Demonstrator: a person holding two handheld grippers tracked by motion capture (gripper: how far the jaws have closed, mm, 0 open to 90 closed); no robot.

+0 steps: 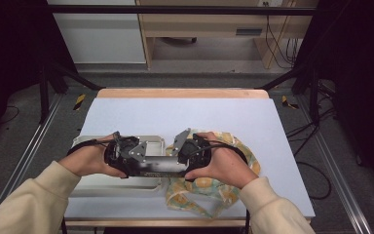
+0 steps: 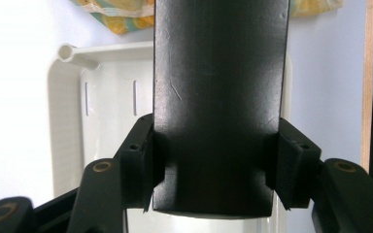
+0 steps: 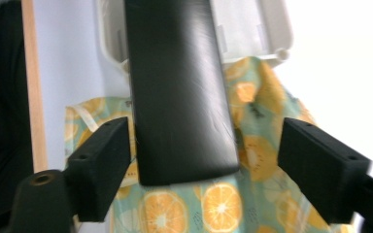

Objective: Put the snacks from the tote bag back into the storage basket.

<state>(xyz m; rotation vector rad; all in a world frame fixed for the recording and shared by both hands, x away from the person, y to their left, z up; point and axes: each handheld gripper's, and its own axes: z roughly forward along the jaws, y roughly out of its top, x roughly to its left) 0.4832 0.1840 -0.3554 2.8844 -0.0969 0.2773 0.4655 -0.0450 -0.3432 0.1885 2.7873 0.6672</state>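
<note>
Left gripper view: black bar btwn fingers

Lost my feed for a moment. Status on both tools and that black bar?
Left tool clamped on black bar, over the white tray. Right tool open, straddling the bar's other end above the orange-print cloth. Nothing in the way.

In the right gripper view, the right hand-held gripper has its two black jaws standing apart; a flat black bar runs up between them, its rounded near end close to the left jaw and well clear of the right one, so neither pad presses on it; beneath the bar lies a cloth printed with orange slices on the pale surface; a white tray sits beyond the cloth; a wooden edge strip borders the surface at the left.
</note>
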